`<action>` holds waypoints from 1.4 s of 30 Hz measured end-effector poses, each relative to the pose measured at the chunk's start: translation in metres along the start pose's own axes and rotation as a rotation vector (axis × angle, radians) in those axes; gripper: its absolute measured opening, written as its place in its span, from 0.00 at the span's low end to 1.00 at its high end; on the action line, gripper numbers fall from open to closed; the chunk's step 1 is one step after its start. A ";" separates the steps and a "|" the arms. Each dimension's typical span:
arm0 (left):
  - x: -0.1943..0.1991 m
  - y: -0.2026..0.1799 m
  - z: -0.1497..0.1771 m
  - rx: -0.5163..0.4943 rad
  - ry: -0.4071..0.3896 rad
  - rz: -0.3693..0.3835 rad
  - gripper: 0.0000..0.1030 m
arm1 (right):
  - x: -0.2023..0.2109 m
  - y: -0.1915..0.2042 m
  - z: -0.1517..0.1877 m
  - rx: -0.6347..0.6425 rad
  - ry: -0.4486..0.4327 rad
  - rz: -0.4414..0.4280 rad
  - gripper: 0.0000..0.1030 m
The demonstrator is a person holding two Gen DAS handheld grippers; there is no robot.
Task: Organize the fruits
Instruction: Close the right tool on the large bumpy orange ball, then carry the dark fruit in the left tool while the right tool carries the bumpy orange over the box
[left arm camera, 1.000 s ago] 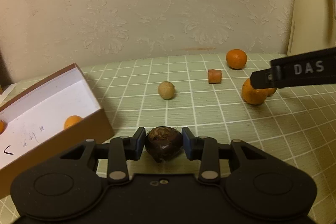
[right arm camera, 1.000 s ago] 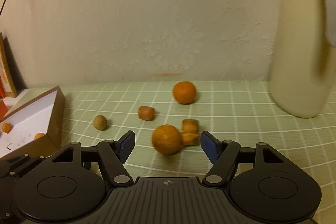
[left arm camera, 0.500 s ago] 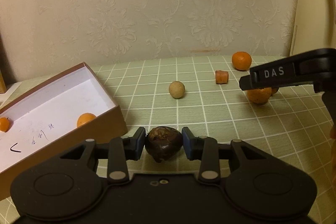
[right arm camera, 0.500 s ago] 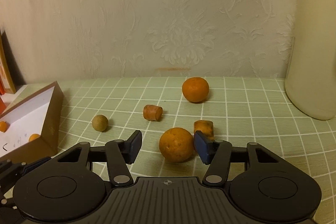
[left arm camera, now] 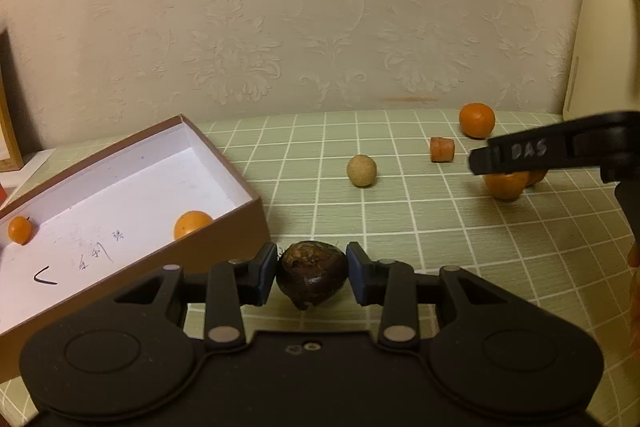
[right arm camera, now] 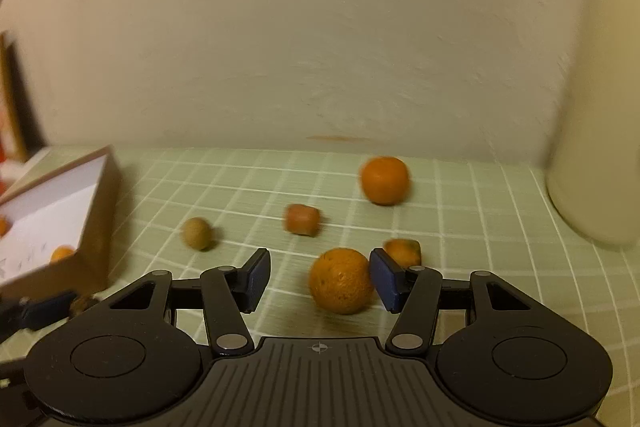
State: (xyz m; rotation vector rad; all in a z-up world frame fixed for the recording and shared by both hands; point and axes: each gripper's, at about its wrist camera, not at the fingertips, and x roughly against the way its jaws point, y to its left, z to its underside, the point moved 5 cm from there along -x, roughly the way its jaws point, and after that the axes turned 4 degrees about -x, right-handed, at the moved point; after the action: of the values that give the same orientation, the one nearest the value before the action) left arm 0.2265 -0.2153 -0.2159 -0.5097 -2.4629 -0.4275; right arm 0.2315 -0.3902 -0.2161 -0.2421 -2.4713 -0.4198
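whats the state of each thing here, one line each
left gripper: shut on the dark brown fruit
dark brown fruit: held, beside the box
right gripper: open around the near orange
near orange: on the table, ungripped
box: open, two small oranges inside
far orange: loose on the table

Dim warm light — right view motion-blurred

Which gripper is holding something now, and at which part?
The left gripper clamps the dark brown fruit by its two sides. The right gripper is open around an orange.
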 end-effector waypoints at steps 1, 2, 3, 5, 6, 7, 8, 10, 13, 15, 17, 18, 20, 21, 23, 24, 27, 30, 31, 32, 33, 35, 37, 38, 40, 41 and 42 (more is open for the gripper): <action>0.000 0.001 0.001 0.000 0.000 -0.004 0.27 | -0.002 -0.003 -0.001 -0.018 0.006 0.004 0.54; 0.000 0.002 0.001 0.001 0.000 -0.008 0.27 | -0.004 -0.006 0.000 -0.023 0.009 0.007 0.54; 0.000 0.003 0.002 0.004 0.002 -0.010 0.27 | -0.004 -0.005 0.000 -0.016 0.008 0.010 0.54; 0.000 0.007 0.002 0.011 0.003 -0.015 0.27 | -0.005 -0.003 0.002 0.000 0.006 0.017 0.55; 0.001 0.008 0.003 0.015 0.003 -0.020 0.27 | -0.007 -0.003 0.003 -0.001 0.016 0.014 0.54; 0.001 0.010 0.003 0.019 0.002 -0.024 0.27 | -0.009 -0.004 0.005 -0.014 0.034 0.005 0.54; 0.001 0.012 0.003 0.022 0.003 -0.026 0.27 | -0.015 -0.006 0.009 -0.030 0.064 -0.002 0.47; 0.001 0.016 0.003 0.028 0.003 -0.030 0.27 | -0.017 -0.009 0.010 -0.045 0.060 0.007 0.39; 0.001 0.019 0.005 0.032 0.006 -0.033 0.27 | -0.018 -0.009 0.008 -0.057 0.062 -0.001 0.39; 0.003 0.020 0.005 0.036 0.006 -0.035 0.27 | -0.019 -0.007 0.008 -0.051 0.059 -0.001 0.39; 0.004 0.021 0.005 0.037 0.003 -0.037 0.27 | -0.019 -0.004 0.009 -0.051 0.057 -0.007 0.38; 0.005 0.022 0.005 0.039 0.000 -0.039 0.27 | -0.019 -0.002 0.009 -0.038 0.053 -0.003 0.38; 0.008 0.025 0.005 0.045 -0.003 -0.043 0.27 | -0.018 0.004 0.010 -0.027 0.039 -0.009 0.37; 0.009 0.027 0.005 0.049 -0.005 -0.046 0.27 | -0.015 0.006 0.009 -0.015 0.029 -0.008 0.37; 0.012 0.031 0.005 0.058 -0.008 -0.052 0.27 | -0.011 0.012 0.008 -0.006 0.012 -0.021 0.37; 0.014 0.034 0.005 0.063 -0.011 -0.056 0.27 | -0.009 0.016 0.006 -0.002 0.000 -0.029 0.37; 0.022 0.044 0.002 0.080 -0.029 -0.076 0.27 | 0.002 0.035 0.001 0.034 -0.042 -0.068 0.37; 0.031 0.057 0.001 0.097 -0.048 -0.106 0.27 | 0.013 0.057 -0.006 0.059 -0.077 -0.125 0.37; 0.033 0.063 0.001 0.106 -0.050 -0.118 0.27 | 0.016 0.066 -0.007 0.071 -0.089 -0.141 0.37; 0.036 0.070 0.001 0.117 -0.053 -0.132 0.27 | 0.019 0.073 -0.009 0.079 -0.097 -0.155 0.37; 0.039 0.077 0.001 0.126 -0.058 -0.148 0.27 | 0.021 0.082 -0.010 0.085 -0.103 -0.176 0.37; 0.045 0.094 0.001 0.145 -0.064 -0.186 0.27 | 0.023 0.099 -0.010 0.099 -0.109 -0.212 0.37; 0.050 0.113 0.002 0.166 -0.067 -0.222 0.27 | 0.024 0.116 -0.010 0.113 -0.111 -0.241 0.37; 0.053 0.122 0.002 0.175 -0.068 -0.242 0.27 | 0.023 0.124 -0.010 0.118 -0.111 -0.256 0.37; 0.057 0.141 0.003 0.190 -0.065 -0.277 0.27 | 0.023 0.140 -0.009 0.134 -0.109 -0.280 0.37; 0.059 0.149 0.003 0.199 -0.063 -0.293 0.27 | 0.022 0.148 -0.009 0.140 -0.108 -0.292 0.37; 0.060 0.158 0.004 0.208 -0.060 -0.311 0.27 | 0.022 0.153 -0.009 0.144 -0.107 -0.303 0.37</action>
State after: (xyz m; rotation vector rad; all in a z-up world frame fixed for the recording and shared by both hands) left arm 0.2498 -0.0598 -0.1538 -0.0538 -2.6147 -0.2745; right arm 0.2601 -0.2486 -0.1595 0.1765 -2.6371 -0.3590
